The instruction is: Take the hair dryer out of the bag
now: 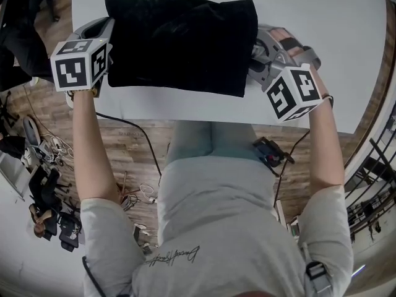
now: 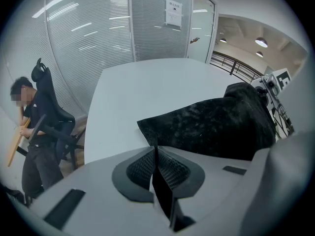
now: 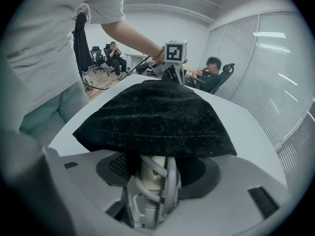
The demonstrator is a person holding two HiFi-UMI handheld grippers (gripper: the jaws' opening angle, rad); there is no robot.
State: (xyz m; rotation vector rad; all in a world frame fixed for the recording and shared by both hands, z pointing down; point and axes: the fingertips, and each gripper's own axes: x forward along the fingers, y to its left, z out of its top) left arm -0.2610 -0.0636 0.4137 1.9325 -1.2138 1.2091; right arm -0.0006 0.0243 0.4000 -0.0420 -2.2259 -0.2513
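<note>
Left hand-held gripper [image 2: 155,150] on black bag [image 2: 211,127]

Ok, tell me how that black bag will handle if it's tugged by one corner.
The bag will likely be floppy: its cloth drapes and humps over what is inside. It probably slides easily on the smooth table. Whatever fills it may drag along.

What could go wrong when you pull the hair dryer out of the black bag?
The left tongs pinch only a thin corner of the bag, so it might slip free. The right tongs stand open around the hair dryer, so it may not come along. Its wrapped cord might snag in the bag's mouth.
</note>
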